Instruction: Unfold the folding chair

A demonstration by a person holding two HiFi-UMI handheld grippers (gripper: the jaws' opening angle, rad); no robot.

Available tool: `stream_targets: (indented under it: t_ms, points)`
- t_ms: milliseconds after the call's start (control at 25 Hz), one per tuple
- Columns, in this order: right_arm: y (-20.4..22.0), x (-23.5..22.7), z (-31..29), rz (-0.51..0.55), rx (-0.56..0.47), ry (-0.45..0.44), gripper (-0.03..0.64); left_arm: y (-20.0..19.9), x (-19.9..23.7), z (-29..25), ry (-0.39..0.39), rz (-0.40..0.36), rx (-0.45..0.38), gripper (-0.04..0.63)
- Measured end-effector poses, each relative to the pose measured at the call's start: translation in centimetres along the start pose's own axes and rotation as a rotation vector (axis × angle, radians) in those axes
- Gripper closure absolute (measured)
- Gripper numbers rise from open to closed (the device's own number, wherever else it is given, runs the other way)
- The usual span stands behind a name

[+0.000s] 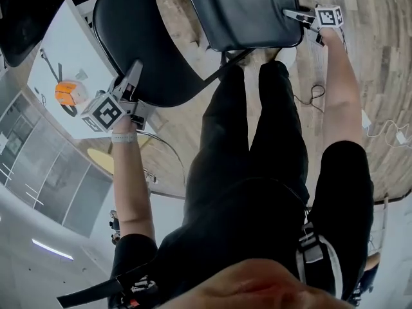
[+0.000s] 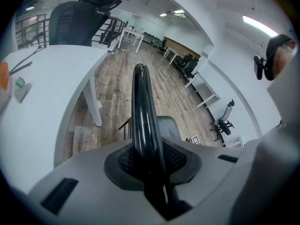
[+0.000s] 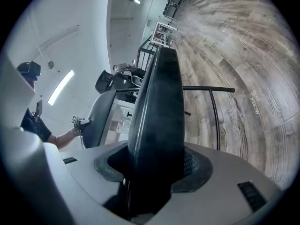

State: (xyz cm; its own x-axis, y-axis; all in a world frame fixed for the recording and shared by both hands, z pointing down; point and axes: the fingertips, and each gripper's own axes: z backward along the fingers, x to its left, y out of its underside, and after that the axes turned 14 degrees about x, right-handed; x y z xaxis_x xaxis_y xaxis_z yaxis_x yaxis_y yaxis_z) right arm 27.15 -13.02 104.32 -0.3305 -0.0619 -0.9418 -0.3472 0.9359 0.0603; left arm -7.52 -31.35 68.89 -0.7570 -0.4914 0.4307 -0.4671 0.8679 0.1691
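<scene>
The left gripper (image 2: 157, 170) squeezes the thin black edge of the folding chair (image 2: 142, 111). A white table (image 2: 47, 83) stands to the left on the wood floor (image 2: 150, 64).

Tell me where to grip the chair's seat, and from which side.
Likely best: take the seat by its right-hand edge, coming in edge-on from the person's right, as the right gripper does: the pad is a flat slab, so jaws span its thickness. The left gripper holds the backrest rim.
</scene>
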Motion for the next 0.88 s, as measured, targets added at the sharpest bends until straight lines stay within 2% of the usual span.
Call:
stream_targets:
  t_ms: [240, 400, 560, 720, 880]
  points:
    - [0.3, -2.4, 1.1, 0.006, 0.025, 0.001, 0.380, 0.1, -2.2, -1.1, -0.022, 0.002, -0.016, 0.517]
    - [0.0, -3.8, 1.6, 0.027, 0.008, -0.028, 0.378, 0.0, -1.4, -2.3, -0.070, 0.016, -0.034, 0.510]
    - [0.9, -6.1, 2.2, 0.005, 0.009, 0.000, 0.368, 0.5, -1.0, -3.6, -0.116, 0.026, -0.023, 0.505]
    - [0.9, -6.6, 2.1, 0.021, 0.011, -0.006, 0.367, 0.6, -0.7, -3.9, -0.099, 0.035, -0.029, 0.502]
    - [0.3, -6.6, 2.6, 0.036, -0.007, 0.009, 0.348, 0.0, -0.7, -4.3, -0.087, -0.024, -0.062, 0.498]
